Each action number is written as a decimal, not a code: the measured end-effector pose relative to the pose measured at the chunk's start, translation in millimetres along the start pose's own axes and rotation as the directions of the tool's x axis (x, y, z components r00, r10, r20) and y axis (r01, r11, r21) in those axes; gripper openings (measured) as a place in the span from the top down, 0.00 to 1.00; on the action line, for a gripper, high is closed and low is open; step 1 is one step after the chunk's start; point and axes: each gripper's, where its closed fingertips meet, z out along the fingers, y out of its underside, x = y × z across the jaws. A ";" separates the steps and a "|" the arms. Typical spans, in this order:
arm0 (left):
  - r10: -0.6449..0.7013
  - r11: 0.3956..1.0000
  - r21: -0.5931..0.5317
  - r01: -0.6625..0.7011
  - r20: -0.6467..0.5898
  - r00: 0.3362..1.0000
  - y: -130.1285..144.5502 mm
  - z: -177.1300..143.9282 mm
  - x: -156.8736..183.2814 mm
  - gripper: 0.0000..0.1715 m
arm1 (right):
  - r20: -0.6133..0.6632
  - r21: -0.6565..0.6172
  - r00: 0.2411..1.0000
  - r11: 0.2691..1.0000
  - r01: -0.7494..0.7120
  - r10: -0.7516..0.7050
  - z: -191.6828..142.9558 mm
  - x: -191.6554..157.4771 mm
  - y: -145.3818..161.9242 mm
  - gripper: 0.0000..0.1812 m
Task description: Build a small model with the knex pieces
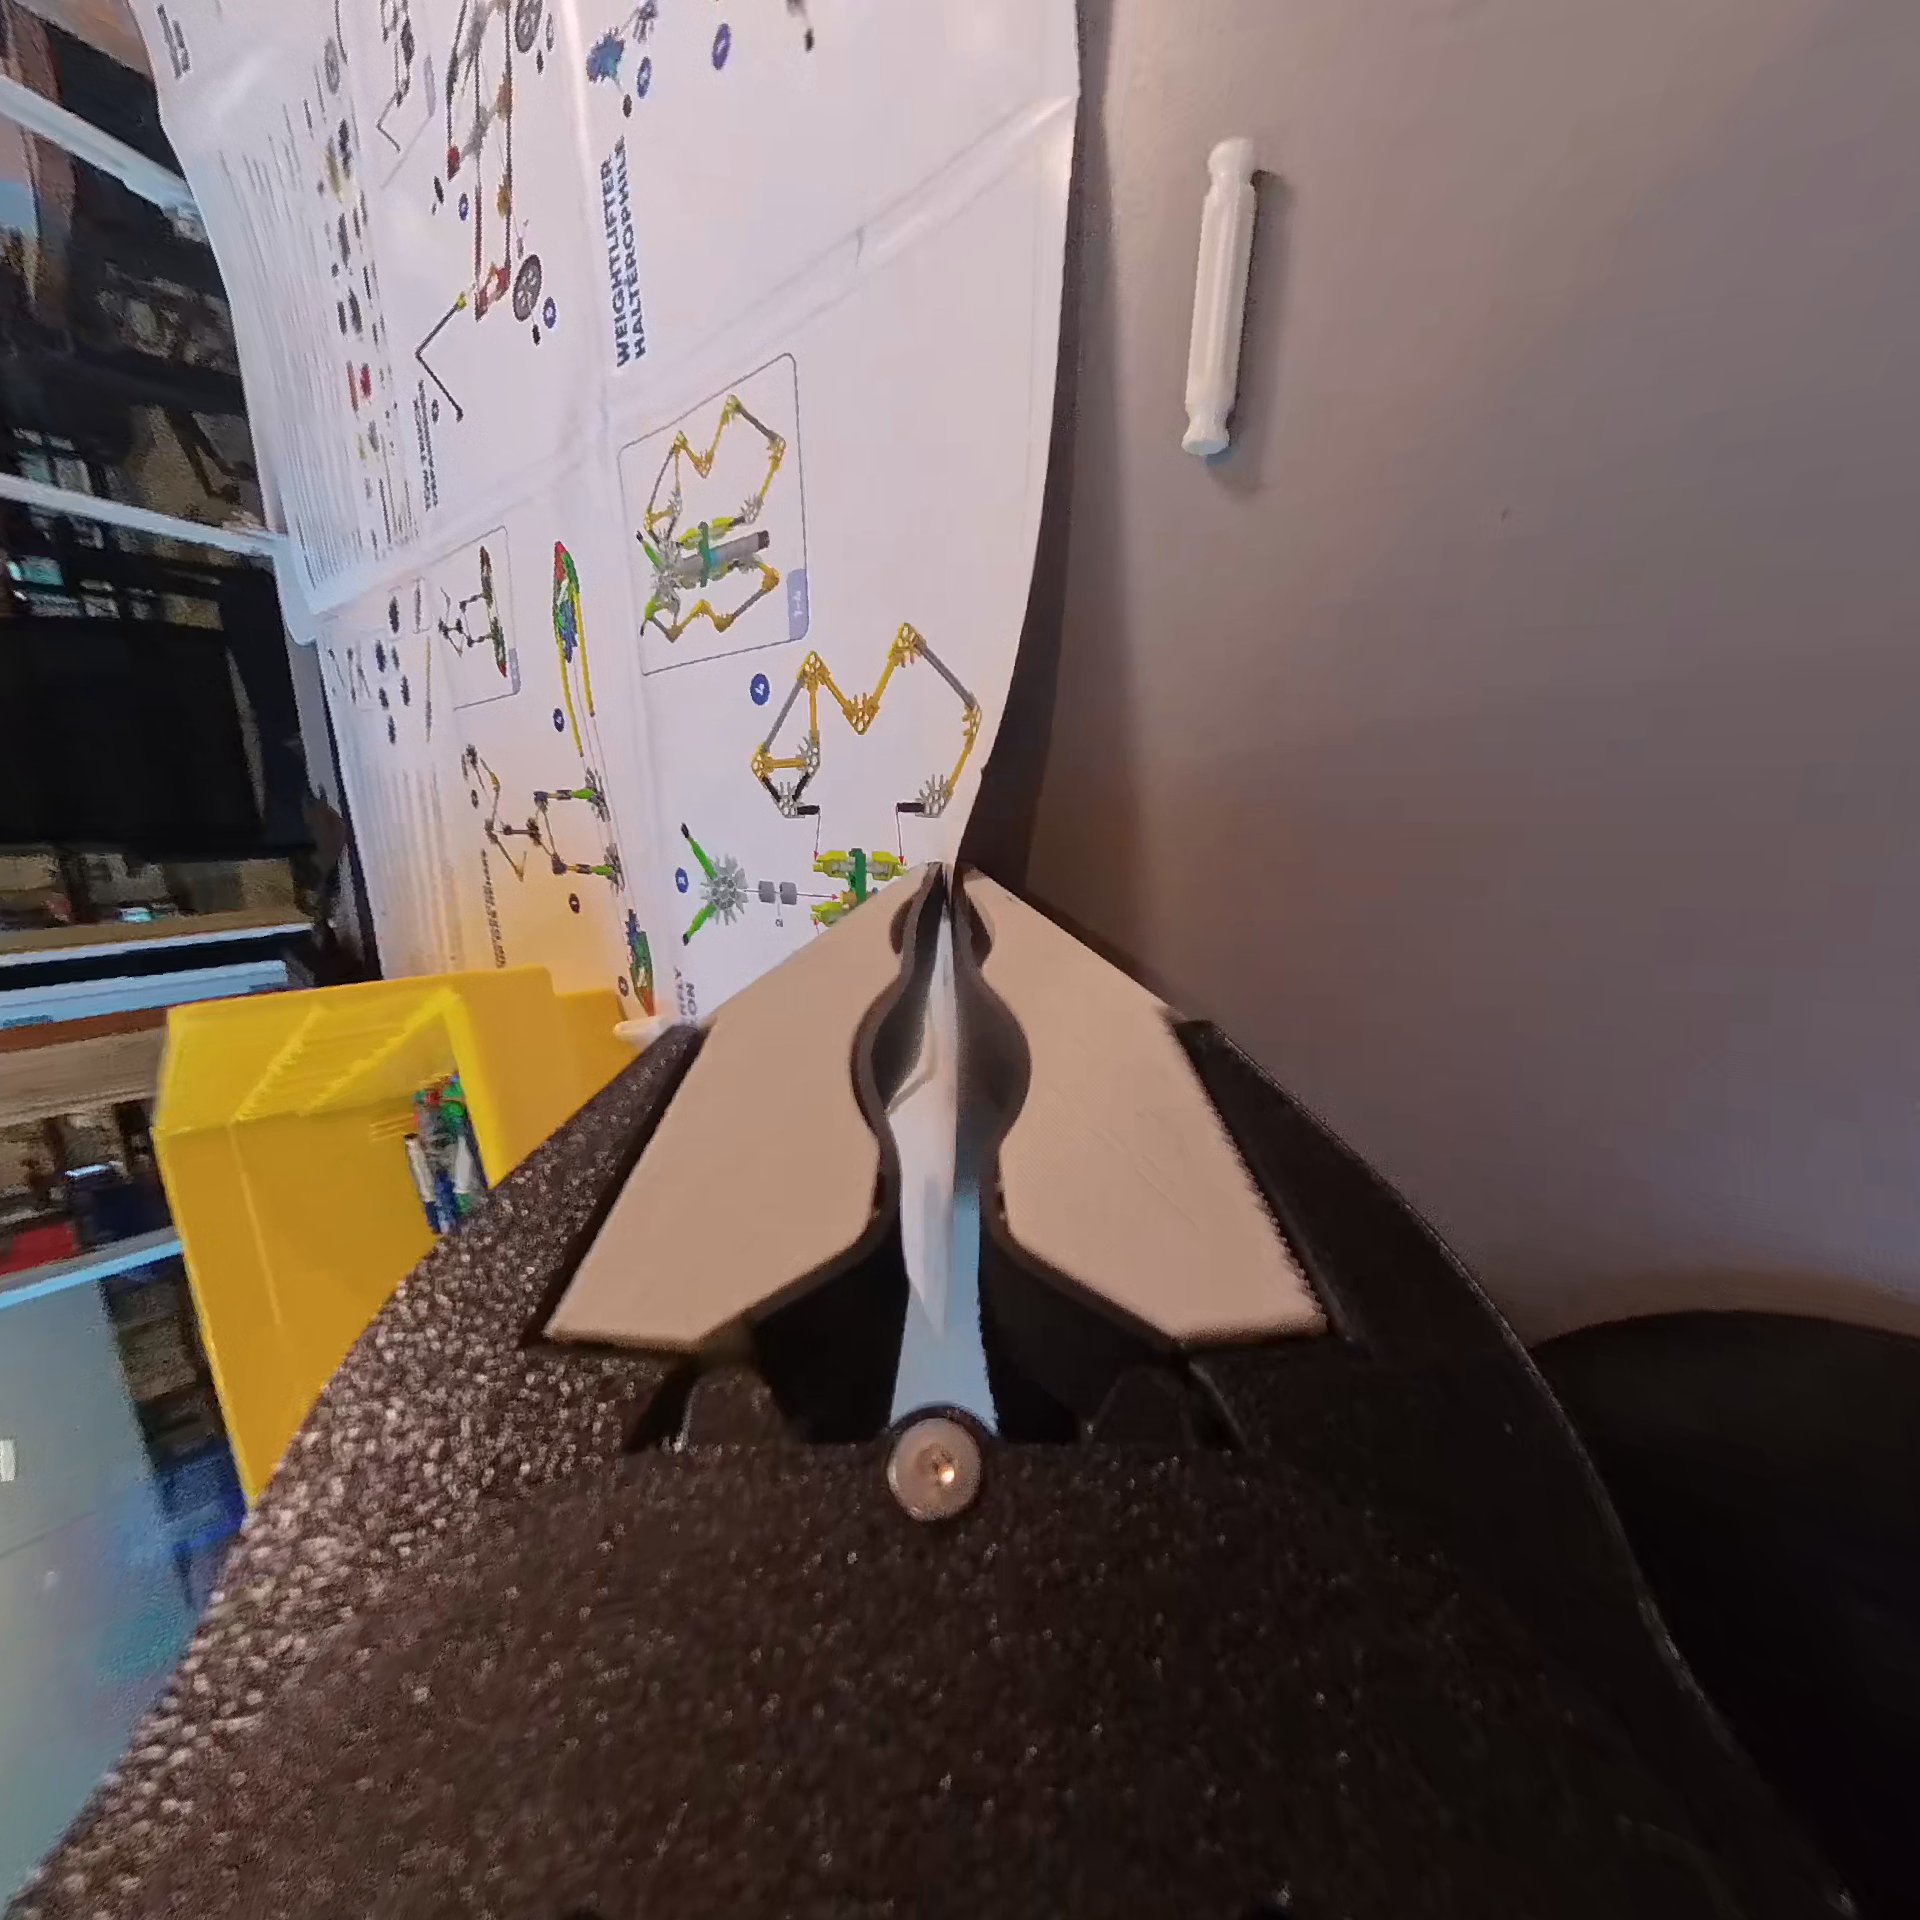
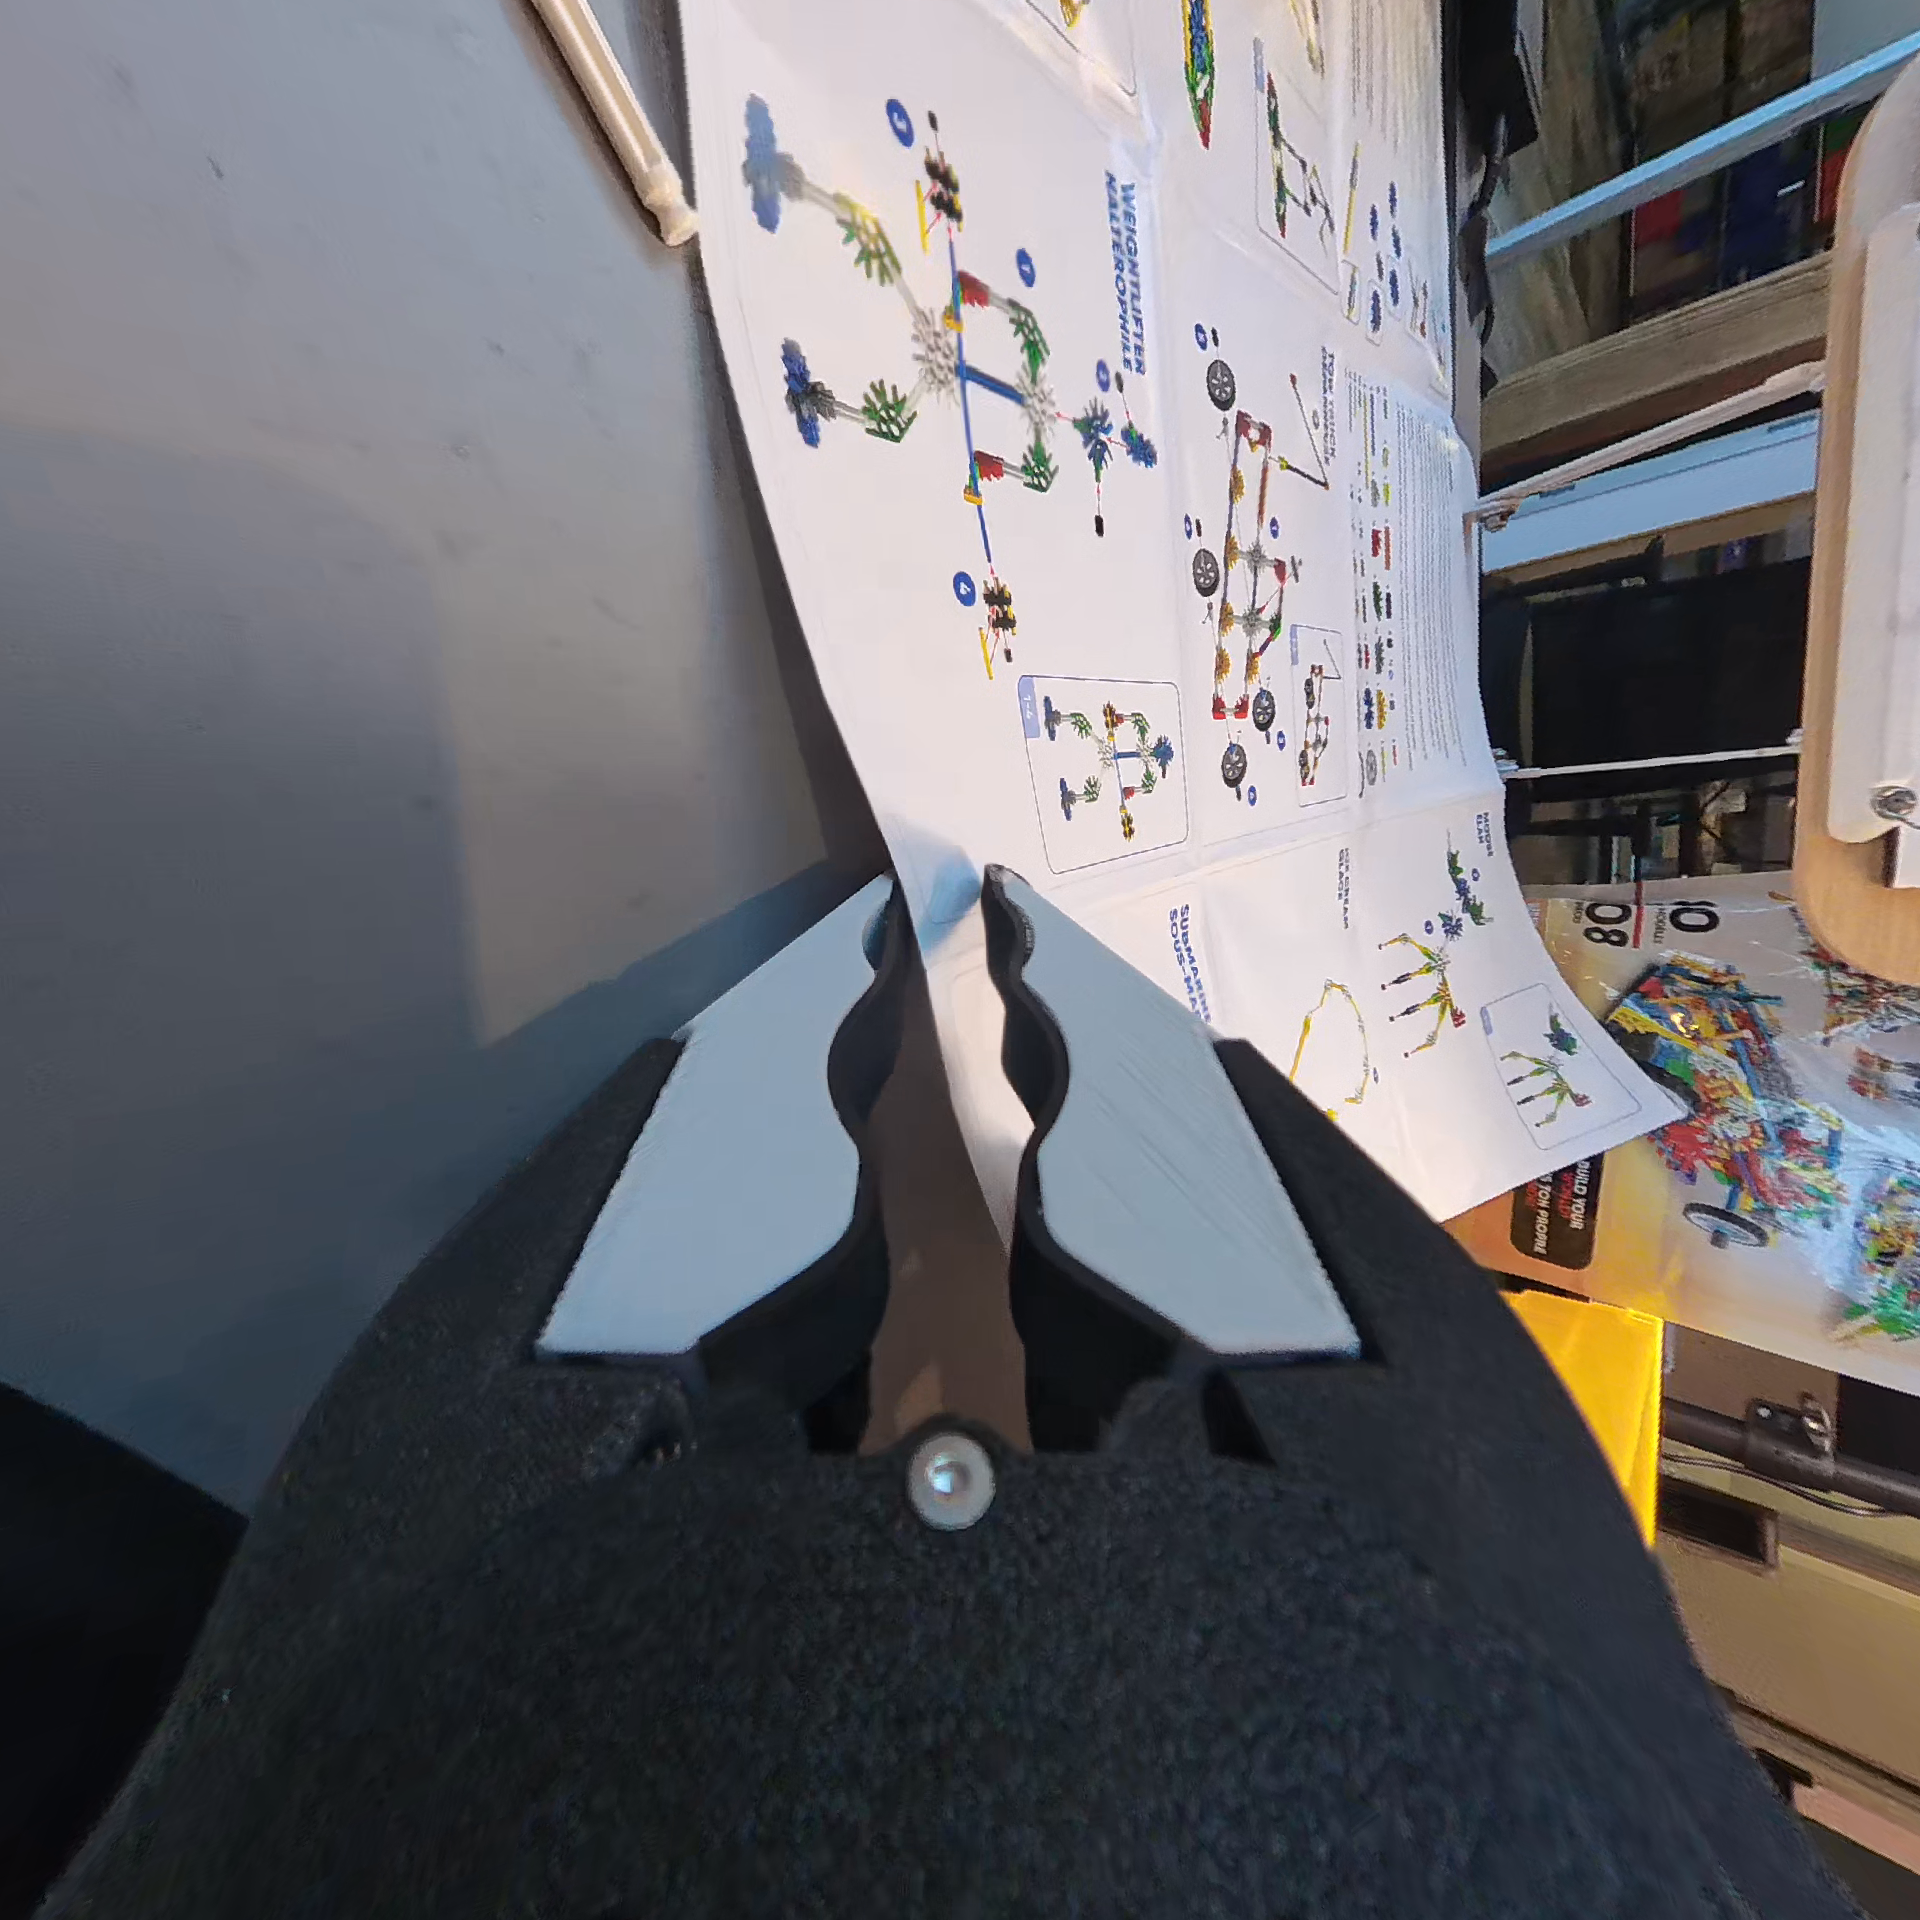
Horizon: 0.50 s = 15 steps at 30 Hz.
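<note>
Left claw (image 1: 943, 883): fingers pressed together on the near edge of the sheet (image 1: 727, 416), a large folded-out instruction page with coloured build diagrams. Paper runs down between the fingers.

Right claw (image 2: 940, 894): fingers slightly apart at the tips, the sheet's edge passing between them; whether it truly pinches the paper, cannot tell.

Sheet curves up off the grey counter (image 1: 1507, 727), lifted along the held edge, far part resting flat.

White rod (image 1: 1221, 301) lies on the counter, well apart from the left claw. A second, longer white rod (image 2: 613, 114) lies just beside the sheet's edge in the right view.

Yellow bin (image 1: 312, 1143) to the left, small coloured parts inside. Toy box (image 2: 1766, 1091) under the sheet's far corner.
</note>
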 end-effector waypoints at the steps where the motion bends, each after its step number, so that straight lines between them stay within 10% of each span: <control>1: 0.048 0.999 -0.010 -0.048 0.010 0.999 0.1 0.0 0.1 1.00 | 0.008 -0.001 1.000 1.000 0.014 -0.014 0.1 -1.3 -0.2 0.94; 15: 0.404 0.910 -0.095 -0.404 -0.012 0.914 -1.3 -7.9 8.2 1.00 | 0.010 -0.031 0.967 0.966 0.256 -0.256 -8.5 -15.3 -1.9 1.00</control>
